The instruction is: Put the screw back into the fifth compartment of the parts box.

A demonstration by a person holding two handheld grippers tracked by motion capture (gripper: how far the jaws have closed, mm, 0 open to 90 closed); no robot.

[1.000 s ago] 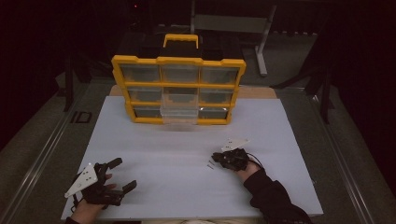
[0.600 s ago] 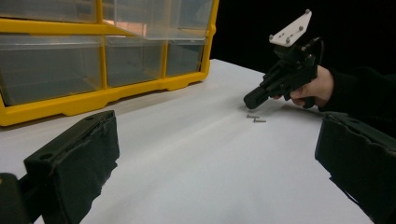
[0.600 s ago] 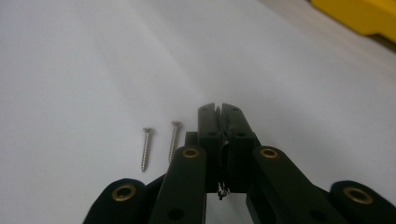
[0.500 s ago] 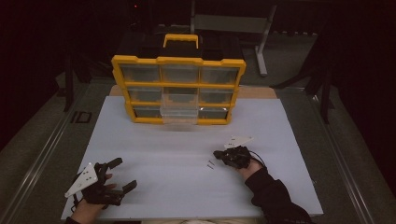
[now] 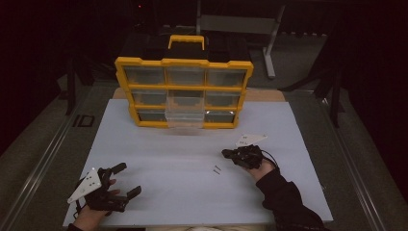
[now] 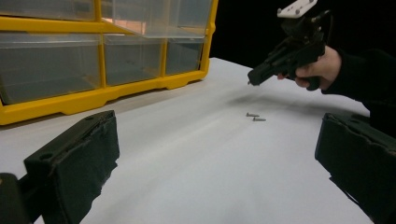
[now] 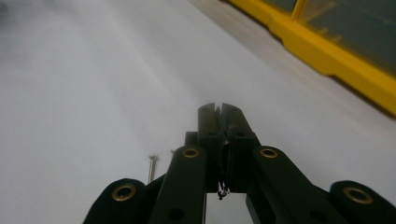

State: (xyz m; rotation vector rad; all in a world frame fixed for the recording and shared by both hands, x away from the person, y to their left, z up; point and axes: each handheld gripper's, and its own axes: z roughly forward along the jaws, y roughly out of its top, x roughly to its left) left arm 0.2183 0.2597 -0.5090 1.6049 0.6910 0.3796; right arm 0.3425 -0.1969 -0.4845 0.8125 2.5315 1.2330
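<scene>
Two small screws [image 5: 216, 168] lie on the white board [image 5: 183, 202], also seen from the left gripper view as screws [image 6: 252, 116]. My right gripper [image 5: 225, 153] hovers just above and to the right of them, jaws pressed together. In the right gripper view a tiny shiny metal piece, apparently a screw [image 7: 222, 190], is pinched between the jaws of the right gripper [image 7: 218, 109]. One loose screw [image 7: 152, 168] lies on the board below it. My left gripper [image 5: 126, 179] rests open at the board's near left corner with nothing between its jaws.
A yellow organizer [image 5: 183, 62] with clear drawers and a black handle stands at the far side of the board. Its bottom middle drawer [image 5: 185, 118] is pulled out towards me. A dark metal stand [image 5: 269, 53] rises behind the table.
My right gripper has lifted off the board beside the screws and now hangs a little higher. The left gripper has stayed where it was.
</scene>
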